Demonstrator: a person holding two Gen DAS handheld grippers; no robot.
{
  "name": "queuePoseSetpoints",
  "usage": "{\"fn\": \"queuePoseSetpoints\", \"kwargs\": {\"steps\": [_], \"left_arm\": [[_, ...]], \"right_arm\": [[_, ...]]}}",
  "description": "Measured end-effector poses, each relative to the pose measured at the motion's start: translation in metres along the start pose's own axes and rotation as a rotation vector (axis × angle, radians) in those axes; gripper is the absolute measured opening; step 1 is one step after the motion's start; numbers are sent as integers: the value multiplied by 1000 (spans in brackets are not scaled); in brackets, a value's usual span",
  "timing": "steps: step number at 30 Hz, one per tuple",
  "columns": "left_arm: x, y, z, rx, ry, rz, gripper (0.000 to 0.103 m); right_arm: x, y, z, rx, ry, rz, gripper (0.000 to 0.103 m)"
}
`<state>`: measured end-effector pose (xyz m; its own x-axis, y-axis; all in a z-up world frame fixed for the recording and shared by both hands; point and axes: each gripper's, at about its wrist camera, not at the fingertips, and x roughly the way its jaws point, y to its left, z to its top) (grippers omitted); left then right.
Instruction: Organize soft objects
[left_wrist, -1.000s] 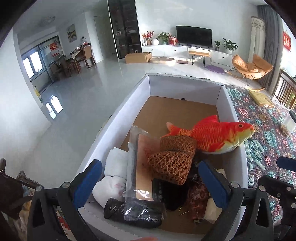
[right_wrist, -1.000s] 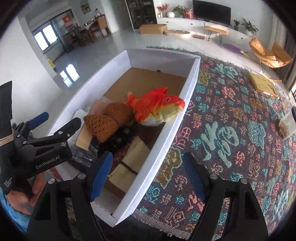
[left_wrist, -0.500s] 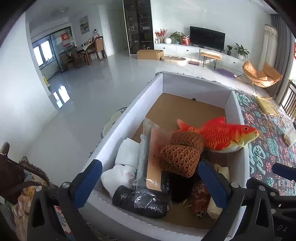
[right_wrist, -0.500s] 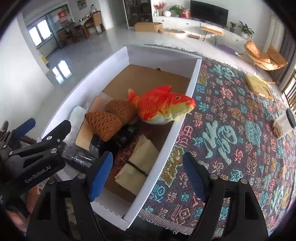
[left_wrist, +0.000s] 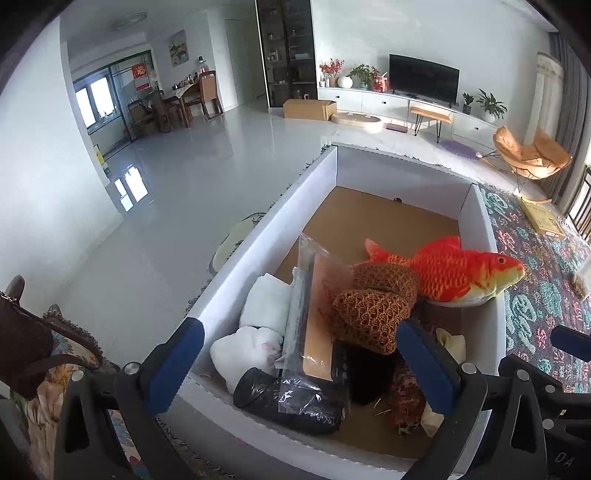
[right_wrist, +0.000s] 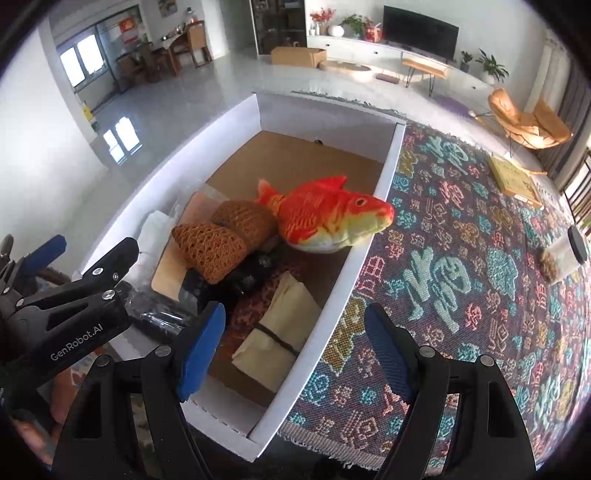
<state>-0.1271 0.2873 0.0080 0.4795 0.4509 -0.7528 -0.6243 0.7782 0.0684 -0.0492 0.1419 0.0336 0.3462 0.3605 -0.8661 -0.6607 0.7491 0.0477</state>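
Claws, both mine, hang spread and empty: left gripper (left_wrist: 299, 363), right gripper (right_wrist: 293, 349). Ahead, below them, soft things already fill the white box (right_wrist: 236, 129); plush fish (right_wrist: 325, 218) overhangs its rim, probably unsettled.

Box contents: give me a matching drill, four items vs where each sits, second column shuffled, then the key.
Items:
1. fish plush
2. beige folded cloth
3. white plush
4. knitted brown pieces

Places:
A. against the box's floor-side wall
B. head resting over the rug-side wall
C. near corner by the rug
D. middle of the pile, beside the fish's tail

Pairs: 1-B, 2-C, 3-A, 4-D
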Motion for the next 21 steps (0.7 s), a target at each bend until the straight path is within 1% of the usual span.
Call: {"fn": "queuePoseSetpoints", "kwargs": {"steps": [21], "left_arm": [[-1, 2, -1, -3, -10, 12, 103]], "right_arm": [[1, 5, 0, -16, 1, -5, 81]]}}
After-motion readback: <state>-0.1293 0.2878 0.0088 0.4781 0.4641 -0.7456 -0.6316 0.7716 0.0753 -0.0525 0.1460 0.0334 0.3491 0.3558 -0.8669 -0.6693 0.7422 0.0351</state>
